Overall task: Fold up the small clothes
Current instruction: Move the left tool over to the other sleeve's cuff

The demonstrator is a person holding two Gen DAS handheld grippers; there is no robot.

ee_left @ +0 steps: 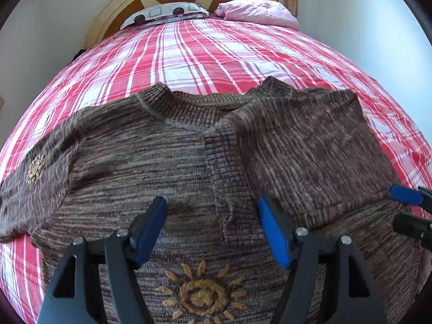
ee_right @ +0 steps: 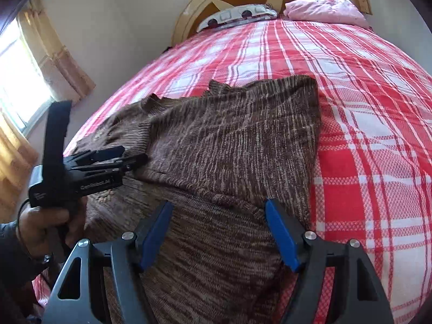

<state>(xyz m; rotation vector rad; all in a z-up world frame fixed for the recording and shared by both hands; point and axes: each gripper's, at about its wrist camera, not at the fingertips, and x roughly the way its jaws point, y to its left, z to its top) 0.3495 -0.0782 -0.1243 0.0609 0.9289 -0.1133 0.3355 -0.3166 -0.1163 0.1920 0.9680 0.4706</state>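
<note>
Now, by item:
Sweater (ee_left: pixel 162 162): flat on bed (ee_left: pixel 216 54), right sleeve (ee_left: pixel 305 151) folded across chest.
Left gripper (ee_left: pixel 212 232): fingers apart, empty, above sweater.
Right gripper (ee_right: pixel 219 232): fingers apart, empty.

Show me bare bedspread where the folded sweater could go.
Free: the wide plaid bedspread between the sweater's collar and the pillows, plus the strip along its folded-sleeve side. Crowded: the near edge, where both grippers, left and right, hang over the sweater.
</note>
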